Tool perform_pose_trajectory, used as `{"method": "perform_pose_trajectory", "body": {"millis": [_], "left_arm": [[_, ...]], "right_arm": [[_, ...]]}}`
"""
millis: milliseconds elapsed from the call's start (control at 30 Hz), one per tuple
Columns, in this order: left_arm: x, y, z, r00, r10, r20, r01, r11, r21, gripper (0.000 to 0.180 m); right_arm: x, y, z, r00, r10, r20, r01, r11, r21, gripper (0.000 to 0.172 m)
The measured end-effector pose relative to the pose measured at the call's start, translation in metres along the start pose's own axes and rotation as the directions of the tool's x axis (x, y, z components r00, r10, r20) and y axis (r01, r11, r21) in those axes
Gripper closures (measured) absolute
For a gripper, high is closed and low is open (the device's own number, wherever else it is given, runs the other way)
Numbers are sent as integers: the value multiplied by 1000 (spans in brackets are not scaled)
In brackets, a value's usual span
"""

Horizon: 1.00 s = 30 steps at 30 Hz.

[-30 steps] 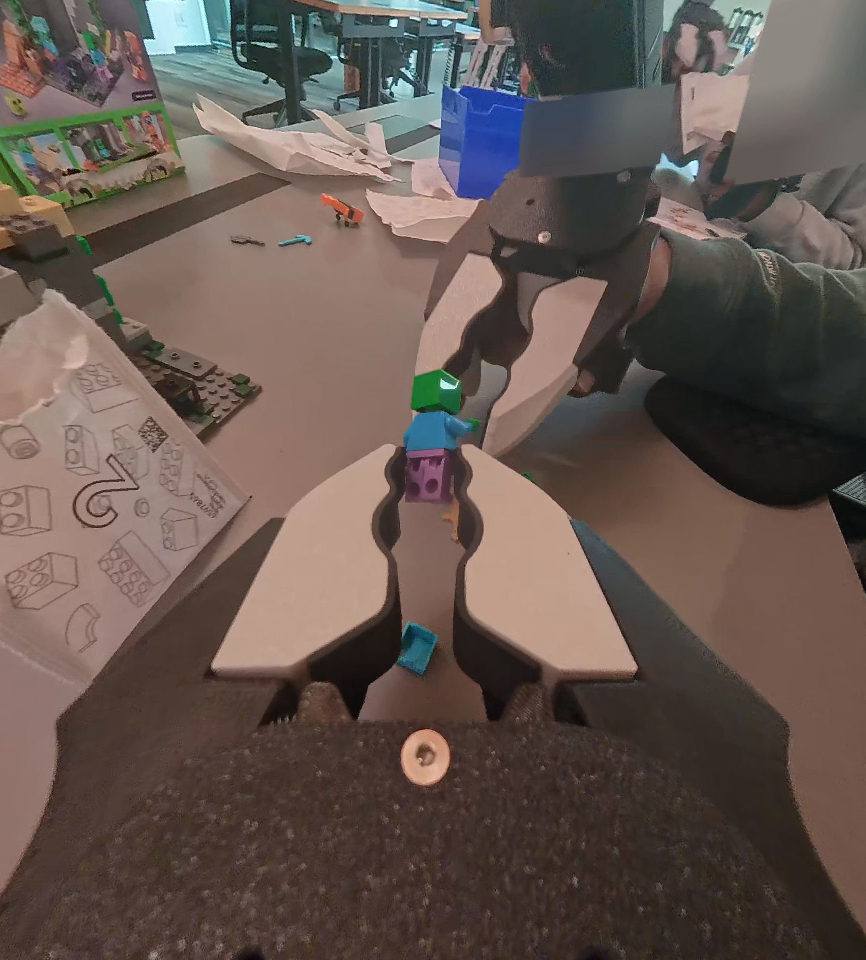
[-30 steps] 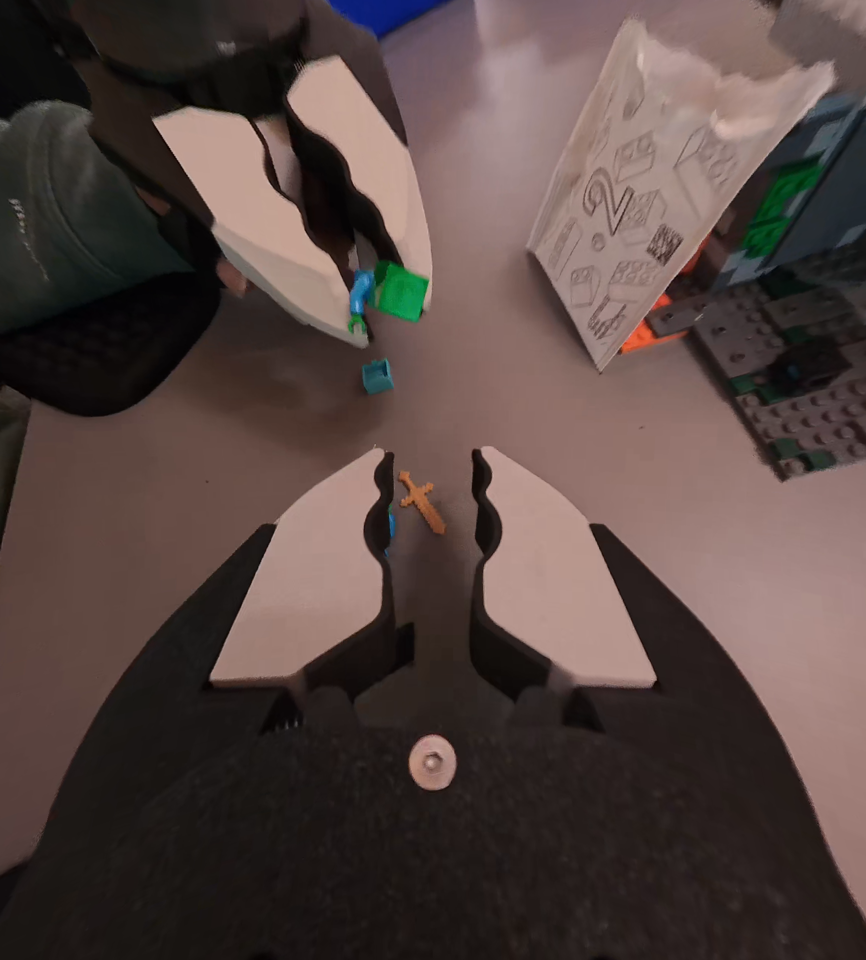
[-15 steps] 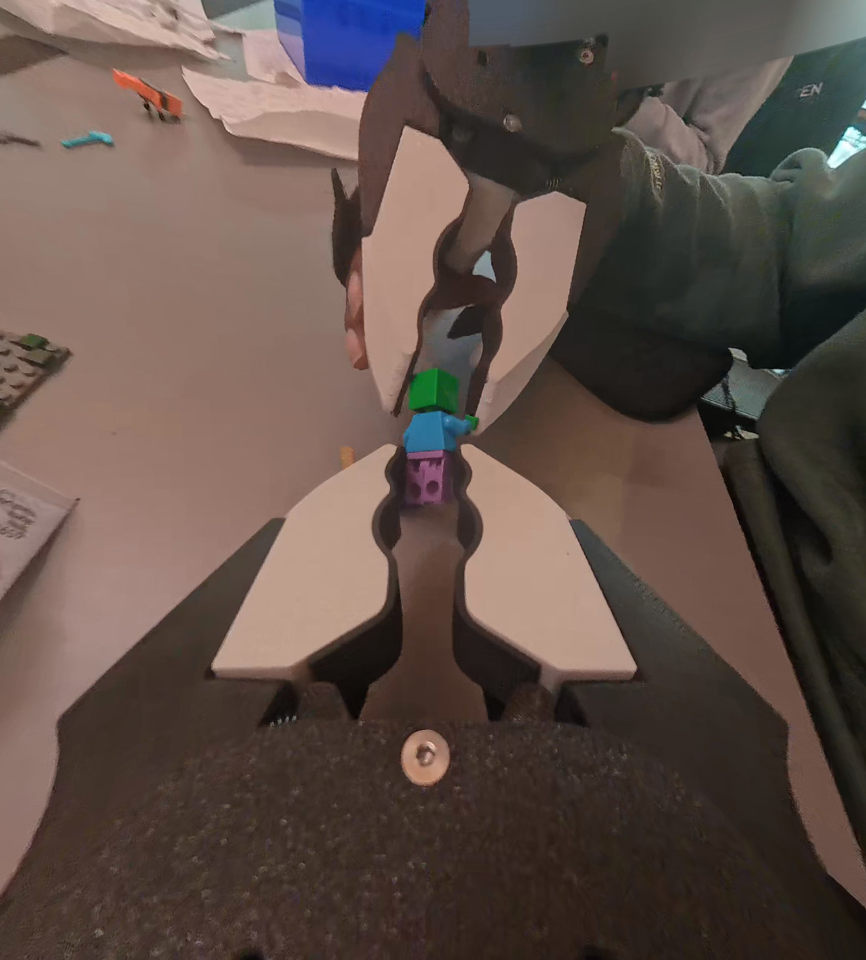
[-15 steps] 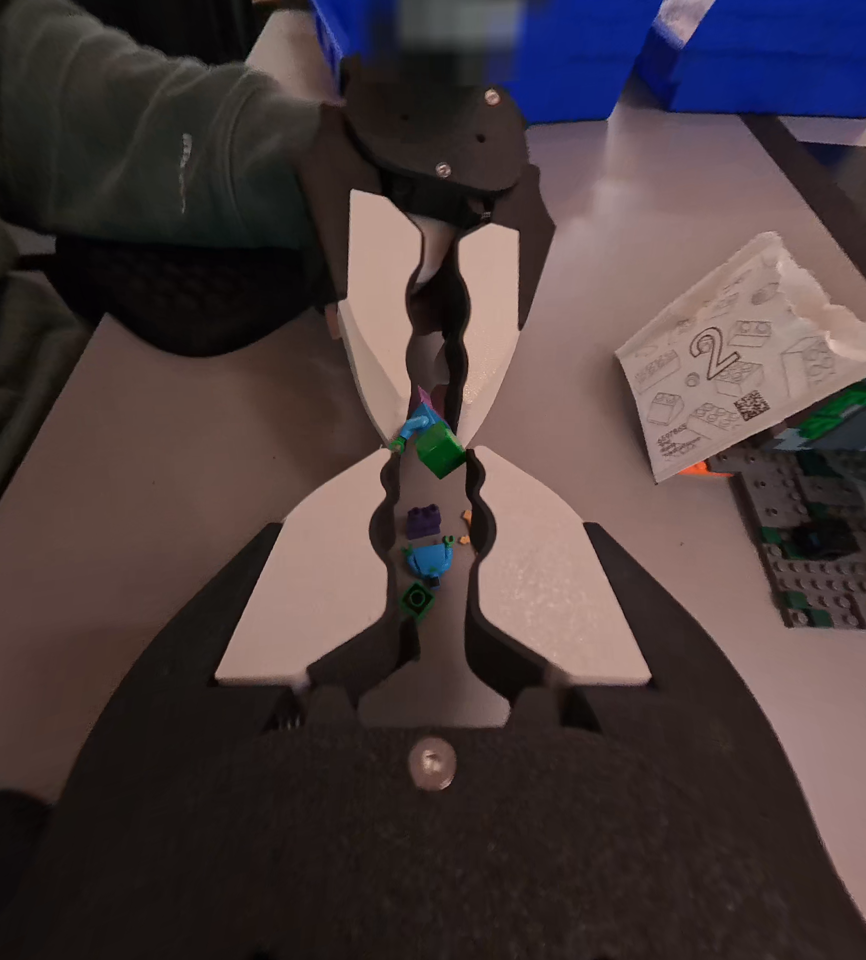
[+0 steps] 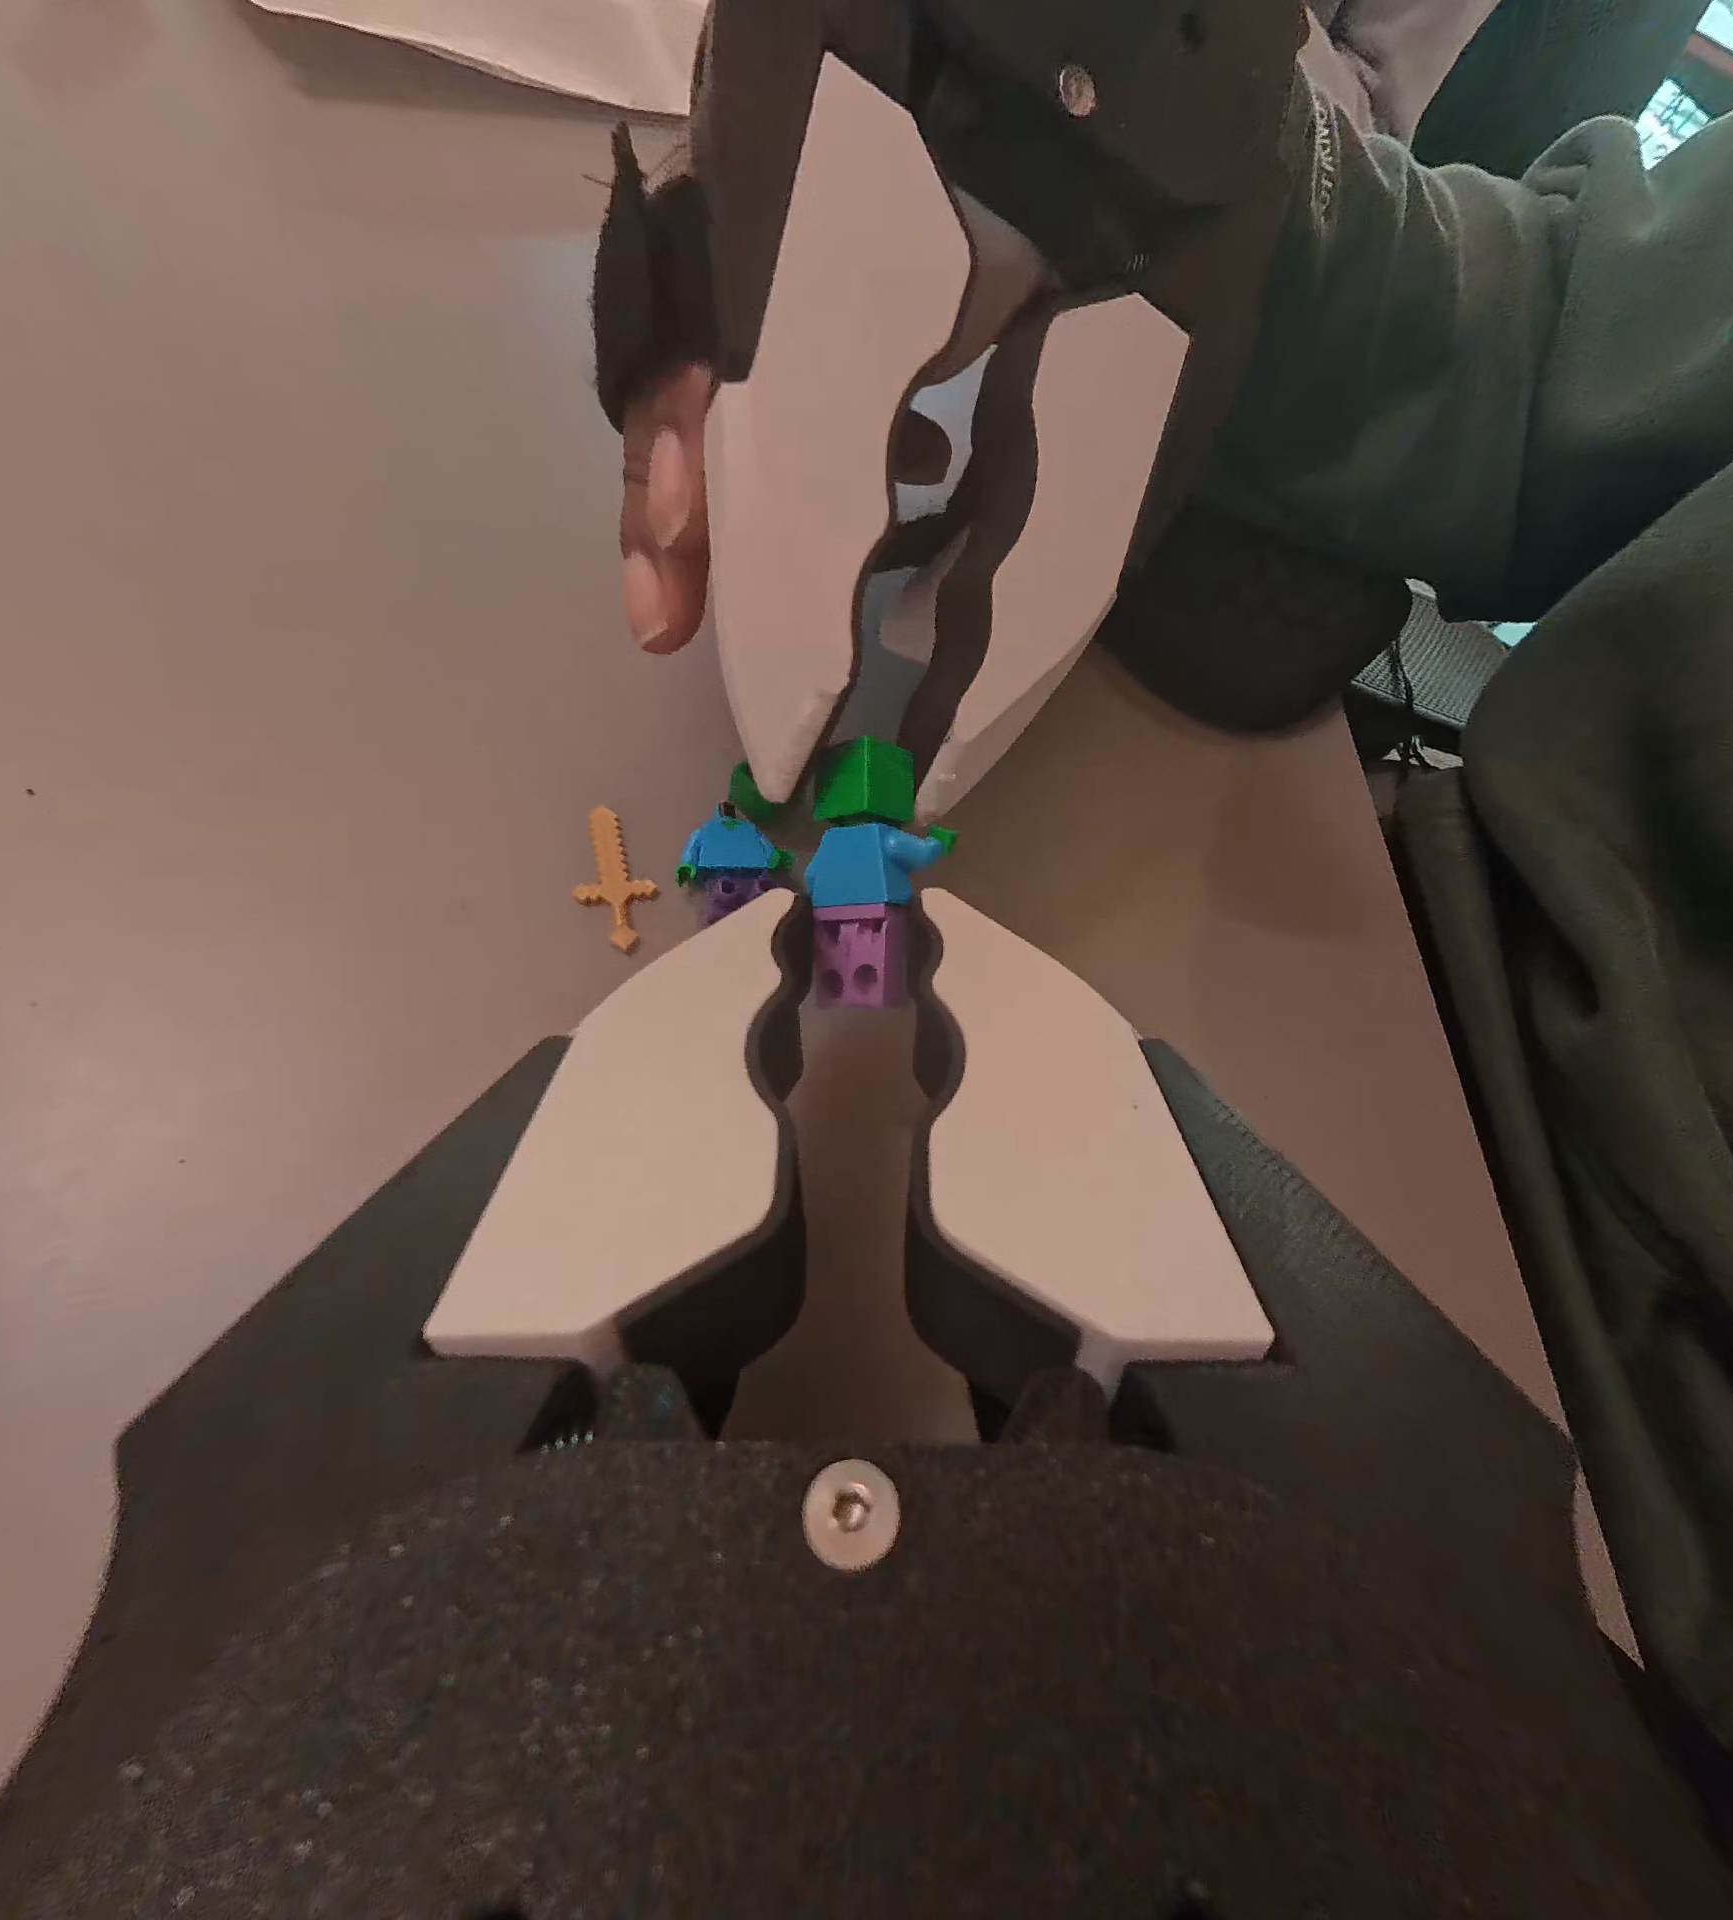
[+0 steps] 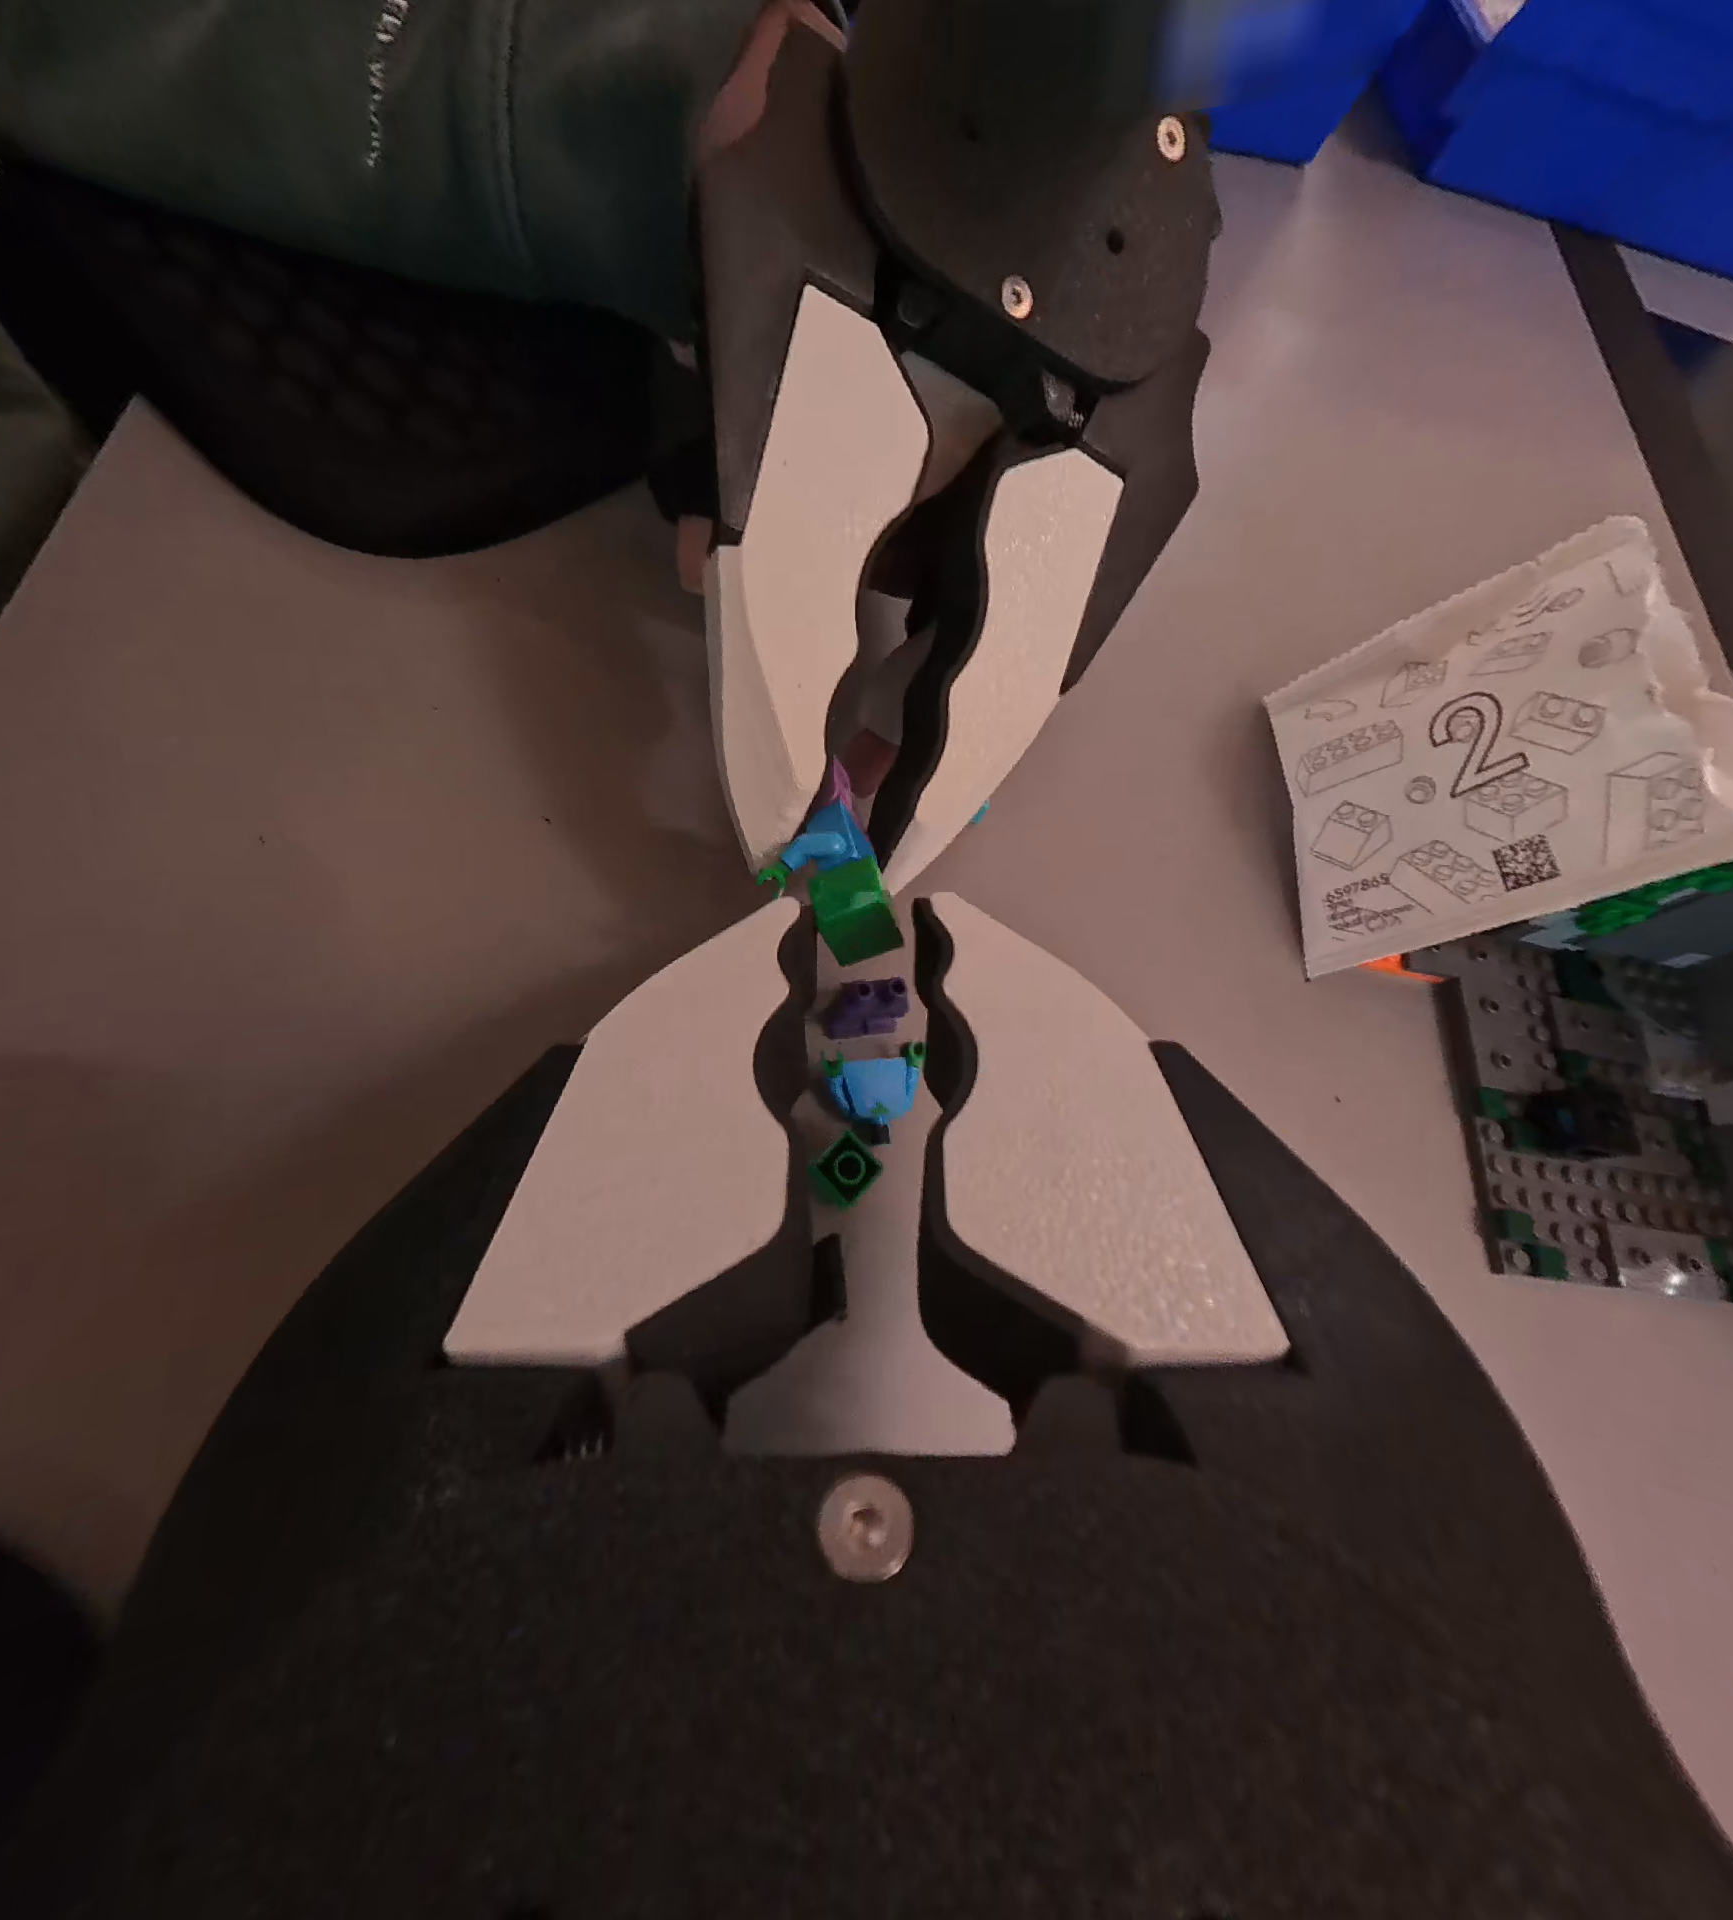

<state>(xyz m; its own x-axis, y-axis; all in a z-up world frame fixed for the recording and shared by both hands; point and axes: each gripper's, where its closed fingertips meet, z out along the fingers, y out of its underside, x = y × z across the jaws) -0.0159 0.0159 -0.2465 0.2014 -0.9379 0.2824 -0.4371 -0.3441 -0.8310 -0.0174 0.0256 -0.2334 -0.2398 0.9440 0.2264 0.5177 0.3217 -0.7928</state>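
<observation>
My left gripper (image 5: 857, 914) is shut on the purple legs (image 5: 854, 961) of a small toy figure with a blue torso (image 5: 857, 868) and a green cube head (image 5: 867, 779). It holds the figure above the table. My right gripper (image 6: 857, 914) faces it tip to tip, and its fingers flank the green head (image 6: 854, 920). A slim gap shows at its right pad, so it counts as open. Loose purple legs (image 6: 867, 1008), a blue torso (image 6: 872, 1086) and a green head (image 6: 846, 1169) lie on the table beneath. A gold toy sword (image 5: 616, 878) lies to the left.
A white printed paper bag (image 6: 1506, 748) lies at the right beside a grey studded baseplate build (image 6: 1620, 1122). Blue bins (image 6: 1620, 125) stand at the back. A person's dark sleeve (image 5: 1413, 364) and the table's edge (image 5: 1402, 935) are at the right. Both grippers' tips are close together, under 4 cm apart. The gold toy sword (image 5: 616, 878) lies around 5 cm away from my left fingertips.
My right gripper left the sword and came tip to tip with my left, its jaws narrowing around the figure's head. My left kept its grip on the legs and tilted down over the loose parts.
</observation>
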Motion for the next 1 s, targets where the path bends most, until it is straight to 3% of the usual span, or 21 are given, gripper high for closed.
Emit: {"method": "perform_pose_trajectory", "body": {"millis": [167,400,567,1000], "left_arm": [[0,-2,0,1000,20,9,-20,1000,12,165],[-13,-18,-3,959,188,212,-201,979,43,154],[-15,-24,-6,924,260,281,-281,959,35,172],[-7,-16,-2,948,239,213,-242,970,-11,172]], "right_arm": [[-3,0,1,1000,-8,10,8,1000,0,158],[13,-6,-7,986,167,11,-167,982,89,159],[13,-9,-5,969,242,44,-245,963,111,159],[3,-8,-1,968,230,102,-241,964,115,159]]}}
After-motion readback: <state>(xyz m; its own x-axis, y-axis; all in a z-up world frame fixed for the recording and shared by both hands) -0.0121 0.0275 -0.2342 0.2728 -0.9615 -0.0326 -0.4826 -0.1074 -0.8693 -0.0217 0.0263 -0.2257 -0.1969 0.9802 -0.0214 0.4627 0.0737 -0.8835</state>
